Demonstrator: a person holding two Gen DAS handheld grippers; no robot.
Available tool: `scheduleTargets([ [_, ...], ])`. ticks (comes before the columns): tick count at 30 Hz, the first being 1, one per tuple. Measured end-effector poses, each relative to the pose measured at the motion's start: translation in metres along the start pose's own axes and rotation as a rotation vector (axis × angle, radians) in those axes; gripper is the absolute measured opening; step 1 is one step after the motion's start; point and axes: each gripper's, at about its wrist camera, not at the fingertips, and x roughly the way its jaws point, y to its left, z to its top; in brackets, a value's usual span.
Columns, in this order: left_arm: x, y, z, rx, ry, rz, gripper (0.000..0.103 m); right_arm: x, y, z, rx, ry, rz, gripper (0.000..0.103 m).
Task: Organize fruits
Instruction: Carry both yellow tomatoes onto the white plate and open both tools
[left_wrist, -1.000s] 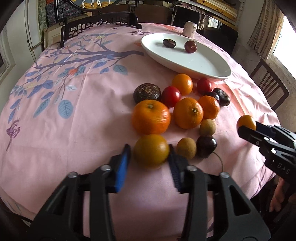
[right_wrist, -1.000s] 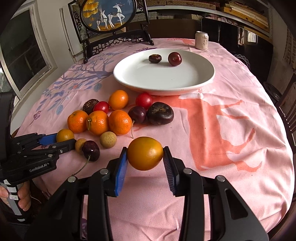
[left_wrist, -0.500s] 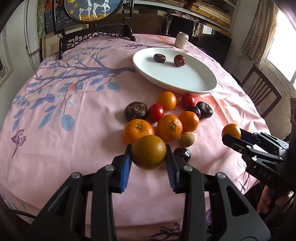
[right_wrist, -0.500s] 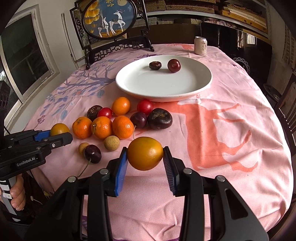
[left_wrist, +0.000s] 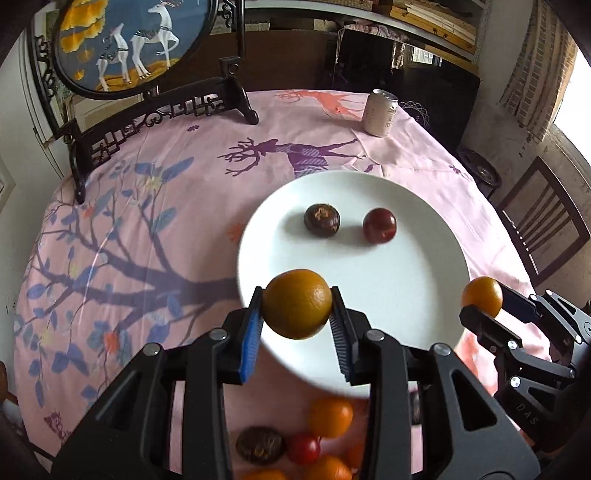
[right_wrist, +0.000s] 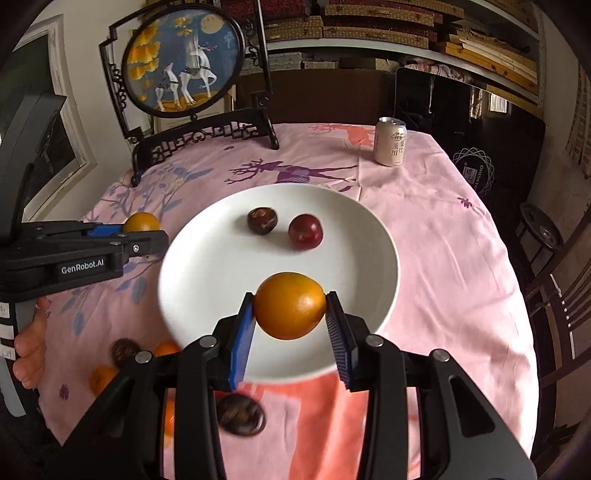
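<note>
My left gripper (left_wrist: 296, 321) is shut on an orange (left_wrist: 296, 303) held over the near left rim of the white plate (left_wrist: 406, 273). My right gripper (right_wrist: 290, 325) is shut on another orange (right_wrist: 290, 305) above the plate's (right_wrist: 207, 266) near part. The plate holds a dark brown fruit (left_wrist: 321, 220) and a dark red plum (left_wrist: 379, 225). The right gripper with its orange shows at the right of the left wrist view (left_wrist: 481, 297). The left gripper shows at the left of the right wrist view (right_wrist: 142, 225). Loose fruits (left_wrist: 330, 417) lie on the cloth below both grippers.
A drink can (right_wrist: 390, 146) stands at the far right of the pink tablecloth (right_wrist: 443, 240). A framed deer screen on a dark carved stand (right_wrist: 183, 66) stands at the far left. A wooden chair (left_wrist: 543, 225) is beside the table on the right.
Both grippers have risen and moved forward from the fruit pile to the plate, each carrying its orange. The fruit pile has dropped to the bottom of both views.
</note>
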Motion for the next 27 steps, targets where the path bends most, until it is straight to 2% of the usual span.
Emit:
scheduleTargets([
  [5, 0.060, -0.008, 0.034, -0.015, 0.077, 0.037, 0.035, 0.069, -0.029, 0.031, 0.028, 0.116, -0.053, 0.039],
  [11, 0.095, -0.005, 0.047, -0.026, 0.128, 0.044, 0.036, 0.101, -0.038, 0.037, 0.010, 0.153, -0.058, 0.039],
  [12, 0.096, -0.005, 0.048, -0.026, 0.126, 0.042, 0.043, 0.104, -0.037, 0.038, -0.001, 0.155, -0.061, 0.039],
  [13, 0.096, -0.006, 0.050, -0.024, 0.122, 0.047, 0.052, 0.105, -0.035, 0.038, -0.010, 0.158, -0.064, 0.045],
  [14, 0.093, -0.006, 0.051, -0.026, 0.109, 0.057, 0.065, 0.104, -0.033, 0.039, -0.017, 0.154, -0.079, 0.052],
  [16, 0.080, -0.004, 0.052, -0.024, 0.078, 0.063, 0.066, 0.093, -0.032, 0.041, -0.024, 0.117, -0.120, 0.056],
  [19, 0.045, 0.000, 0.042, -0.026, 0.031, 0.051, 0.067, 0.062, -0.031, 0.041, -0.003, 0.076, -0.104, 0.056],
  [20, 0.031, 0.002, 0.035, -0.029, 0.011, 0.047, 0.071, 0.050, -0.031, 0.038, 0.010, 0.065, -0.098, 0.056],
  [21, 0.014, 0.004, 0.025, -0.029, -0.014, 0.043, 0.074, 0.037, -0.029, 0.032, 0.020, 0.056, -0.095, 0.058],
  [22, 0.000, 0.005, 0.013, -0.024, -0.036, 0.045, 0.080, 0.024, -0.026, 0.025, 0.031, 0.049, -0.093, 0.067],
  [24, -0.027, 0.008, -0.018, -0.009, -0.076, 0.075, 0.090, -0.002, -0.018, 0.002, 0.051, 0.024, -0.090, 0.069],
  [27, -0.056, 0.020, -0.073, -0.029, -0.103, 0.070, 0.090, -0.033, 0.000, -0.043, 0.059, -0.013, -0.075, 0.069],
])
